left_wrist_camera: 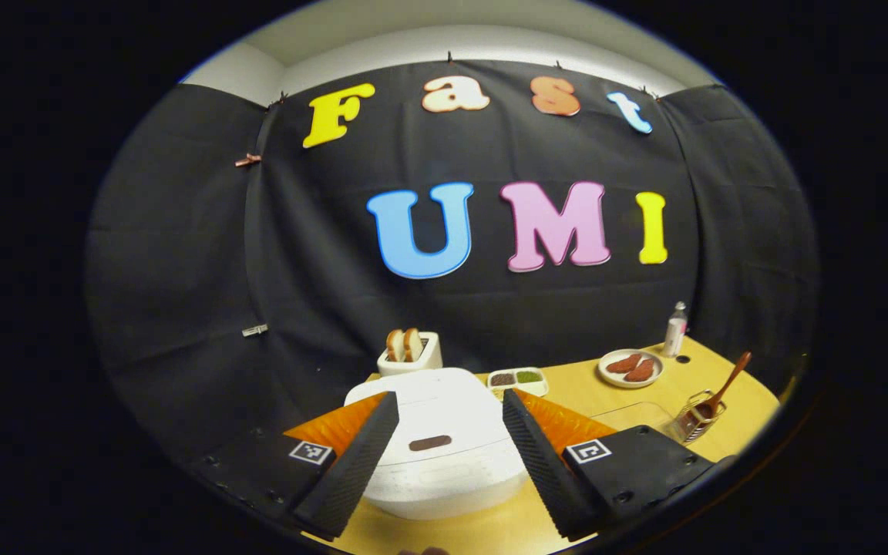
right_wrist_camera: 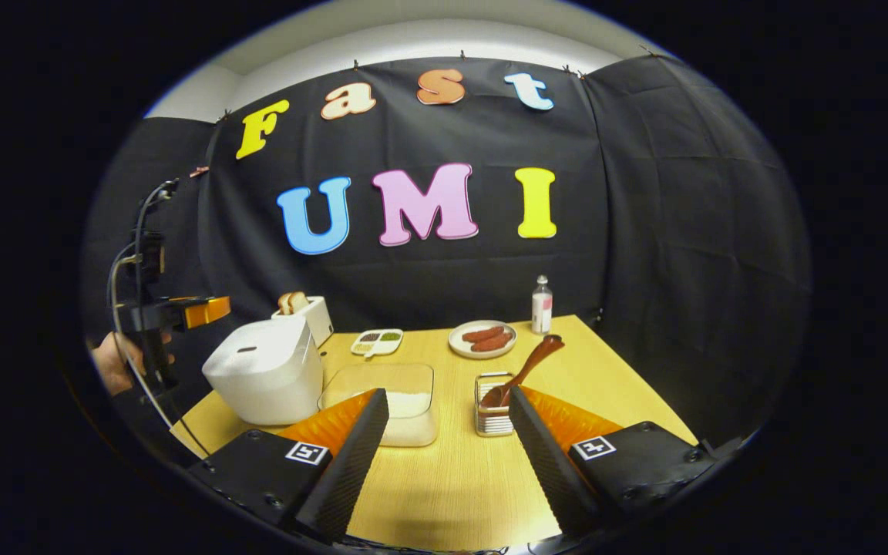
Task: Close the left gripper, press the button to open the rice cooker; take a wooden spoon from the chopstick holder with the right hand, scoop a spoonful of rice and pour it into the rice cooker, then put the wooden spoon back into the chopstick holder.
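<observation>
Both grippers spread wide, gripping nothing.
Left gripper (left_wrist_camera: 444, 443) frames the closed white rice cooker (left_wrist_camera: 444, 439); right gripper (right_wrist_camera: 448, 443) faces the brown wooden spoon (right_wrist_camera: 525, 372), right of the cooker in its wire chopstick holder (right_wrist_camera: 492, 416); no writing legible.

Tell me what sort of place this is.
Probably a mock kitchen counter in a demo booth: a closed rice cooker, a toaster holding bread and a plate of sausages on a wooden table, black cloth behind.

Black cloth wall (right_wrist_camera: 644, 231) w/ pale ceiling (right_wrist_camera: 413, 38), wood table (right_wrist_camera: 452, 478).
</observation>
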Demonstrator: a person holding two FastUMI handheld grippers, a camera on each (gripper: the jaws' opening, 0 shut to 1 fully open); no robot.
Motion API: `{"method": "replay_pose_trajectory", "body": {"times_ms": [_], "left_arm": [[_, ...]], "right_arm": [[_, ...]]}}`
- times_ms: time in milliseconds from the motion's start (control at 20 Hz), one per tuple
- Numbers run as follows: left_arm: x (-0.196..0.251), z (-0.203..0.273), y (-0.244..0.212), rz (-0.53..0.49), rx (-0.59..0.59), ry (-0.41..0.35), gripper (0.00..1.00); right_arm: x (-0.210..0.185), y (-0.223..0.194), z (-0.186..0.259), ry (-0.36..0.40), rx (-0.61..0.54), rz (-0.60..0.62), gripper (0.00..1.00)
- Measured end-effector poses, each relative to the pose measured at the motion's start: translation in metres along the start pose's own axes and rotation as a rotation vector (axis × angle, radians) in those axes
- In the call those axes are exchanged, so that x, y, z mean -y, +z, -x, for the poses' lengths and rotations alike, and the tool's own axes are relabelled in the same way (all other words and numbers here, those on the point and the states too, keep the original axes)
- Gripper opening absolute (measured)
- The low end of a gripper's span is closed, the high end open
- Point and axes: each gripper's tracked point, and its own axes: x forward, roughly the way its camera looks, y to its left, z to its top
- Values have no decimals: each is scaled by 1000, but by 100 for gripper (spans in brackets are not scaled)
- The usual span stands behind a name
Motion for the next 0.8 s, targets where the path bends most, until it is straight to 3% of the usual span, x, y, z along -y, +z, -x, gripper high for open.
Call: {"method": "replay_pose_trajectory", "body": {"times_ms": [200,350,800], "left_arm": [[37,68,15,60,36,-66,94],[51,103,15,75,54,-94,94],[48,120,-9,149,4,-91,95]], "right_arm": [[-1,36,3,-6,79,-2,99],[4,41,16,-20,98,-3,98],[26,18,36,-92,48,5,98]]}}
